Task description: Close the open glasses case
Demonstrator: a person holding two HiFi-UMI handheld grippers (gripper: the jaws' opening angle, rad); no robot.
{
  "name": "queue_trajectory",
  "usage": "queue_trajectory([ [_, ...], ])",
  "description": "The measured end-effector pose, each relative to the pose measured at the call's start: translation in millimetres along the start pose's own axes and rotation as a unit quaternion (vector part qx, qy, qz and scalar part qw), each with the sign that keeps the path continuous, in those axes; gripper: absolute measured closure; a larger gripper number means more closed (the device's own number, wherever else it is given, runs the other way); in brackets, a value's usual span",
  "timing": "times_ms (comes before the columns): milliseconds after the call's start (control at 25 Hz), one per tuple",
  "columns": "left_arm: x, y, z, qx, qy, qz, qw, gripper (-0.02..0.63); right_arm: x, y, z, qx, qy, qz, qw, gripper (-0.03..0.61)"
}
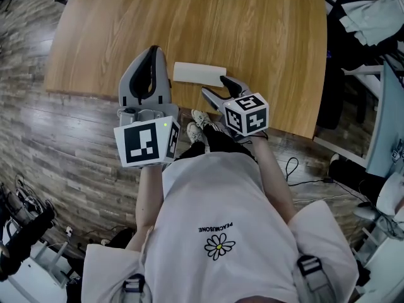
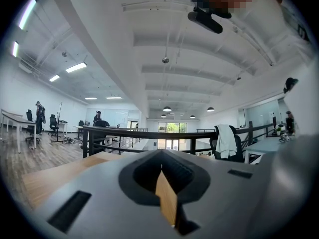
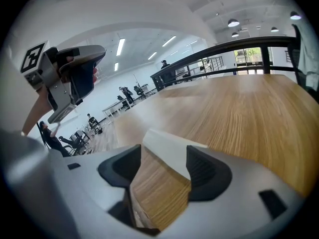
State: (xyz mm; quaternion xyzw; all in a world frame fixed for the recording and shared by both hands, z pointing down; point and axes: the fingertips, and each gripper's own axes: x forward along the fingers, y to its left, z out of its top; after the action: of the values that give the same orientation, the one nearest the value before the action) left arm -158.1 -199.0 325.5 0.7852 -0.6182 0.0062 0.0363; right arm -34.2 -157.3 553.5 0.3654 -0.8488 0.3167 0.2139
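The white glasses case (image 1: 197,72) sat crossways on the bench (image 1: 252,30), long side running left-to-right, pretty much right off the tips of the right claw (image 1: 213,86), which was spread wide and empty, while the left claw (image 1: 154,50) was pinched closed on nothing.

Case (image 1: 199,72) white. Table (image 1: 252,30) honey-brown, wood grain. Left gripper (image 1: 150,52), right gripper (image 1: 213,86) grey; pads (image 3: 207,171) black. Cubes (image 1: 146,142) white, black squares. Floor (image 1: 63,137) grey-brown planks.

Open table (image 1: 252,30) beyond case (image 1: 197,72), left tool (image 1: 153,54) seemingly alongside
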Motion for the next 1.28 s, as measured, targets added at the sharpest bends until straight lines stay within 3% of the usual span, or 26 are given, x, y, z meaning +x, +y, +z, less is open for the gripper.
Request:
queue_trajectory([
  [280, -2, -3, 11, 0.002, -0.015, 0.002, 0.9999, 0.597, -29, 0, 91, -0.038, -0.108, -0.018, 0.993, 0.326],
  [480, -7, -4, 21, 0.004, -0.027, 0.006, 0.9996, 0.597, -82, 9, 171, -0.058, -0.233, -0.058, 0.969, 0.546],
  [640, -7, -3, 32, 0.009, -0.038, 0.008, 0.9992, 0.597, -119, 25, 208, -0.080, -0.303, -0.058, 0.948, 0.569],
  [880, -11, -8, 46, 0.022, -0.053, 0.005, 0.9983, 0.597, -147, 46, 215, -0.138, -0.334, -0.085, 0.928, 0.569],
  [1280, -13, -16, 54, 0.028, -0.063, -0.002, 0.9976, 0.597, -151, 59, 206, -0.159, -0.330, -0.080, 0.927, 0.569],
])
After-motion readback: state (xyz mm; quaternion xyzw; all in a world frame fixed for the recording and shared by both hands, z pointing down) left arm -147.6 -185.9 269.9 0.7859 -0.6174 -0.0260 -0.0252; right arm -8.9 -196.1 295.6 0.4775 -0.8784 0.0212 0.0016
